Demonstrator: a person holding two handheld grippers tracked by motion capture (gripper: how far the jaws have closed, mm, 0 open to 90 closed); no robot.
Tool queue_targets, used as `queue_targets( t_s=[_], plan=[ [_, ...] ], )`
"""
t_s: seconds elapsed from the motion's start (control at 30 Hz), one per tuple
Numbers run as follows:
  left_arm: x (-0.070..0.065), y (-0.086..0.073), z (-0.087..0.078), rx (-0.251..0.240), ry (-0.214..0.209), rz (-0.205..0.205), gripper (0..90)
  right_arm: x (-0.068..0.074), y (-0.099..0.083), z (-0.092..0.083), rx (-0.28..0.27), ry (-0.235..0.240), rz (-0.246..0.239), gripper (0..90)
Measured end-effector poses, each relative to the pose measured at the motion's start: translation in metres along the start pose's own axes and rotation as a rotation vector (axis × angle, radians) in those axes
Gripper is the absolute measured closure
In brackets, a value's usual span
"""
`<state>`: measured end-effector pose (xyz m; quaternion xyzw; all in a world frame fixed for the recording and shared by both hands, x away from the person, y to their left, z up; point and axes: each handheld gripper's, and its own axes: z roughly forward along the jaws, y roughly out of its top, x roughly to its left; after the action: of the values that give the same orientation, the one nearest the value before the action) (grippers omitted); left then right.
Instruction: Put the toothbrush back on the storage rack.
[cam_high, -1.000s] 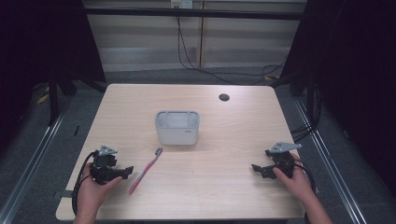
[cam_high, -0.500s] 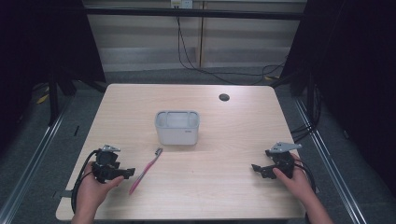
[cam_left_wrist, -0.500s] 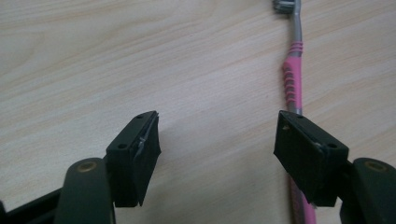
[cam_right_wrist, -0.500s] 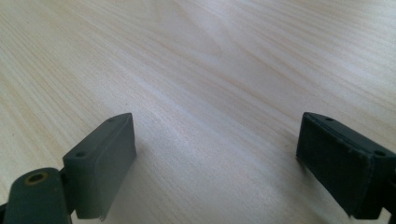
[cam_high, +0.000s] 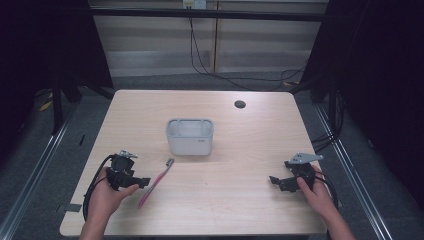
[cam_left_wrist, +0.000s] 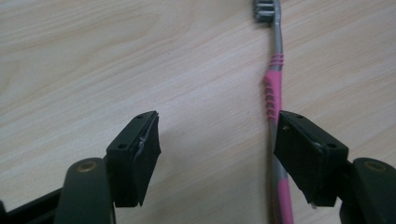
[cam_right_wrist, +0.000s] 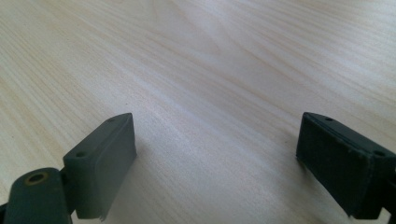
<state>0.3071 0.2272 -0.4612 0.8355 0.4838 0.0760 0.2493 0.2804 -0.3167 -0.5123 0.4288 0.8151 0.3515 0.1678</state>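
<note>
A light, stiff, slim pink-and-grey plastic toothbrush (cam_left_wrist: 276, 88) lies flat on the table, best pinched mid-handle; the left gripper (cam_left_wrist: 217, 140), jaws apart and just narrowing, stands beside it, grasping nothing.

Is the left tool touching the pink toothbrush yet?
Cannot tell. In the left gripper view one jaw of the left tool overlaps the toothbrush handle, hiding whether it rests on it or hovers above.

No readable text or label anywhere (print too faint).

Toothbrush (cam_left_wrist: 275, 88) handle — partly hidden behind one jaw — tail cut off.
</note>
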Motion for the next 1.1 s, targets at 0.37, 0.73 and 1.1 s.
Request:
queue_targets(
  t_s=[0.37,0.73,1.1],
  plan=[
    [-0.018,0.021,0.012,0.102,-0.033,0.057,37.6,0.000,0.000,0.000,0.000,0.000,0.000,11.4],
    [-0.023,0.032,0.026,0.175,-0.042,0.053,44.9,0.000,0.000,0.000,0.000,-0.001,-0.002,11.4],
    [-0.033,0.047,0.038,0.210,-0.043,0.085,55.3,0.000,0.000,0.000,0.000,-0.001,0.001,11.4]
  ],
)
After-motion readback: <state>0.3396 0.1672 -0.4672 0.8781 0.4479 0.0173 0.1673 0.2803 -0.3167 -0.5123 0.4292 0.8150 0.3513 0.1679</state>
